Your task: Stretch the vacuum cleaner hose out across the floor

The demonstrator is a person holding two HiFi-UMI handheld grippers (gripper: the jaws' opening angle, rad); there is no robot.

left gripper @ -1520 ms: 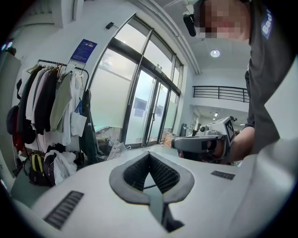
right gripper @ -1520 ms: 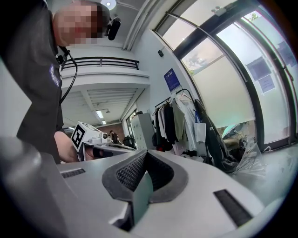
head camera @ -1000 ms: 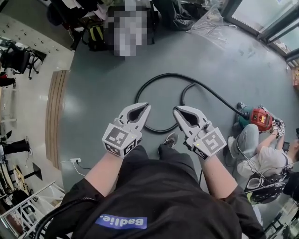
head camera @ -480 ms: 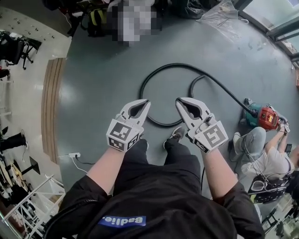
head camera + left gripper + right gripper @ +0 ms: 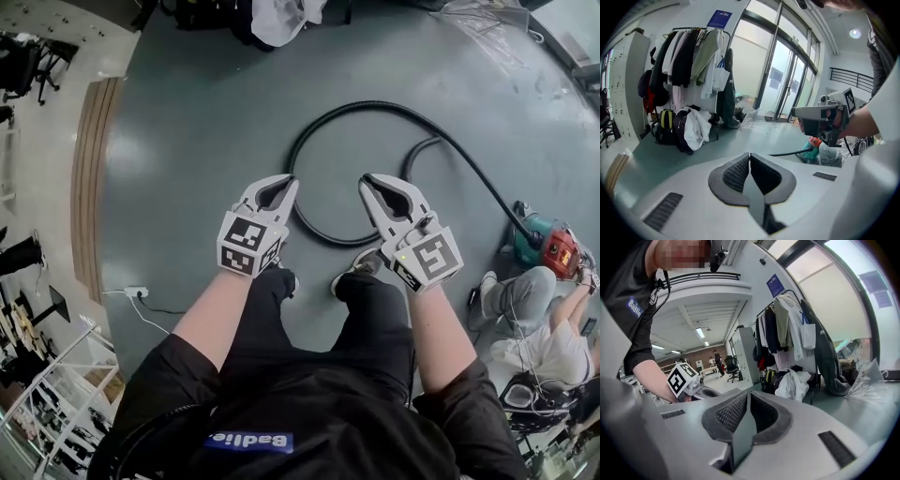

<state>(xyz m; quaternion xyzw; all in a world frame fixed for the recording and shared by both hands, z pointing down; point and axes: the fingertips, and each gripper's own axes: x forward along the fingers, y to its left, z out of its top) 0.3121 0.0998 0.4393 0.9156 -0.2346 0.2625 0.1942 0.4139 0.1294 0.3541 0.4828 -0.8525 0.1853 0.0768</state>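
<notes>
Step in hand: the person is standing over the coiled hose [image 5: 375, 106] with both claws held out; nothing is gripped yet, so my reading is that the reach is only beginning.
Left claw [image 5: 284, 184]: jaws are sitting closed on each other, nothing between them.
Right claw [image 5: 368, 182]: same, jaws together and empty.
Hose position: it is lying on the grey floor [image 5: 206, 141] in one wide loop with a smaller curl inside its right side. The near arc is passing just beyond the person's shoes [image 5: 364, 262]. One run is leading off to the red and teal vacuum cleaner [image 5: 548, 247] by the floor's right edge.
Free end: it appears to be curling in behind the right claw; I cannot tell exactly where it stops.
Doing it well: both claws need opening before they get to the hose. Take the loose end, not the middle of the loop. Walk it away from the cleaner so the coil unrolls instead of kinking.
Risk: pulling hard is likely to drag the cleaner along.
Writing, shirt: a blue patch [image 5: 248, 442] is showing white letters, seemingly "Badlie."
Writing, wall: a blue sign [image 5: 719, 18] above the clothes rail [image 5: 689, 51] is too small to read.
Markers: black and white square codes on each claw's cube, no words.
</notes>
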